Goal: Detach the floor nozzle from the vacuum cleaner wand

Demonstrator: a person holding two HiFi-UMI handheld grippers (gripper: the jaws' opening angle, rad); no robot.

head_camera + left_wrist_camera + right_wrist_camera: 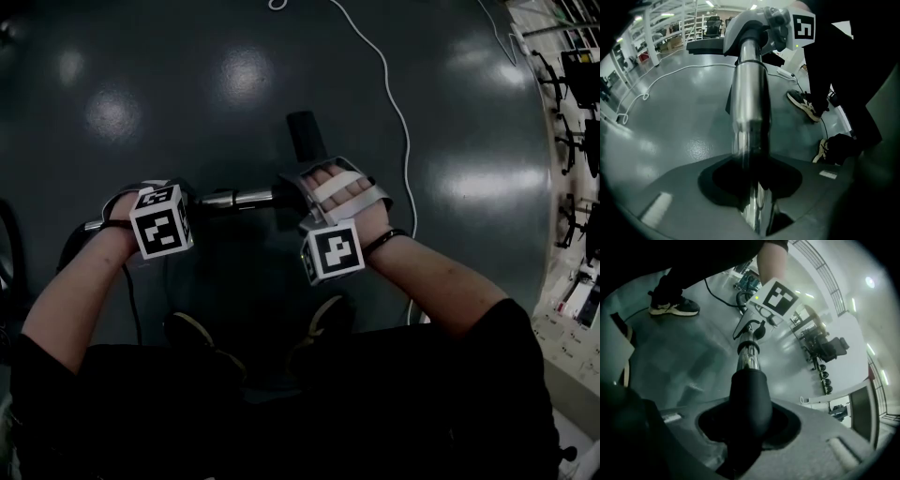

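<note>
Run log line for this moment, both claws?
left claw: shut on wand | right claw: shut on nozzle neck | joint: not yet separated

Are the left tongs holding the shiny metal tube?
Yes, the shiny metal tube runs straight between the left tongs, which are clamped on it.

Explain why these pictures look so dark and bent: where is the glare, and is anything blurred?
Head view: dim, black corners, pale glare patches on the glossy floor. Left gripper view: bright streaks down the metal wand, its near end smeared, railings bowed. Right gripper view: the black sleeve is a near-featureless silhouette, background tilted and curved.
</note>
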